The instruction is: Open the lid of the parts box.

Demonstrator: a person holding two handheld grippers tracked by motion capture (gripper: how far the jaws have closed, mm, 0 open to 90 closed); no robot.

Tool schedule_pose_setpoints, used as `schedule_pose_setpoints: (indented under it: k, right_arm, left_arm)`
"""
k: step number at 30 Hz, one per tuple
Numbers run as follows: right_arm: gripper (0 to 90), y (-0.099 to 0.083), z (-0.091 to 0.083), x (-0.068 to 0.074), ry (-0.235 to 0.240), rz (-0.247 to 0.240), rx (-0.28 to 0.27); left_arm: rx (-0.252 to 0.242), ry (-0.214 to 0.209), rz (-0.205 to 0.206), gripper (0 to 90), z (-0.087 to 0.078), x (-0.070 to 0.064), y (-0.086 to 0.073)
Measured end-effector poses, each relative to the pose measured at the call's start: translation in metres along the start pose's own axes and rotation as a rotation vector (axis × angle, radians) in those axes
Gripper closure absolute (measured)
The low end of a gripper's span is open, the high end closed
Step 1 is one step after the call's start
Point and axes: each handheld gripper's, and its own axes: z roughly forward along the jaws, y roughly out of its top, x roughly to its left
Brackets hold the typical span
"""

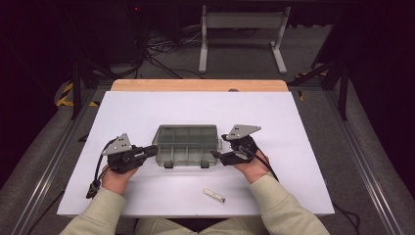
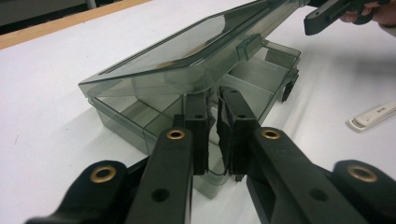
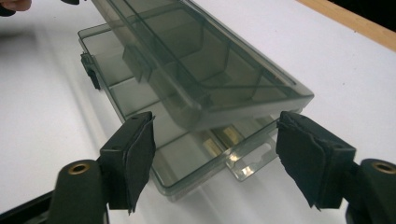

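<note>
A: At mid-tabletop (image 1: 147, 107), a smoky translucent compartment box (image 1: 186, 145) lies flat, its lid (image 2: 187, 51) raised partway off the base.

B: Left claw (image 2: 214, 135) state?

A: Nearly closed on the box's left end wall; the pads stand on either side of that thin wall with a slim gap between them. In the high view the left claw (image 1: 152, 151) touches the box's left edge.

B: Right claw (image 3: 217, 161)?

A: Wide open, the jaws flanking the box's right end; contact cannot be told. From above the right claw (image 1: 215, 154) sits at the near right corner.

B: Other items?

A: A small white stick (image 1: 214, 195) lies near the tabletop's front edge, well apart from the box.
</note>
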Motion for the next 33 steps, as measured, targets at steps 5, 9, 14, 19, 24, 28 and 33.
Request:
schedule_pose_setpoints:
  k: [5, 9, 14, 19, 24, 28, 33]
  right_arm:
    - [28.4, 0.007, 0.002, 0.001, -0.014, -0.019, 0.006]
    - [28.4, 0.010, 0.002, -0.001, -0.016, -0.008, -0.003]
    - [28.4, 0.012, 0.001, -0.002, -0.019, -0.013, -0.005]
    - [28.6, 0.016, 0.000, -0.004, -0.020, -0.011, -0.014]
    - [31.0, 0.023, -0.001, -0.008, -0.008, -0.007, -0.028]
    - [33.2, 0.029, -0.001, -0.012, 0.000, -0.002, -0.045]
    - [35.3, 0.036, 0.000, -0.019, 0.032, 0.011, -0.086]
  left_arm:
    - [0.001, 0.006, 0.012, 78.6, -0.001, 0.000, 0.000]
    - [0.006, 0.004, 0.023, 75.8, -0.001, -0.001, 0.001]
    - [0.004, 0.003, 0.018, 73.6, -0.001, -0.003, 0.001]
    - [-0.004, 0.005, 0.033, 69.7, -0.003, -0.003, 0.001]
    - [0.001, 0.004, 0.044, 58.1, -0.005, -0.006, 0.002]
    - [0.014, 0.013, 0.042, 43.6, -0.007, -0.010, 0.002]
    - [0.009, 0.017, 0.054, 30.9, -0.013, -0.016, 0.001]
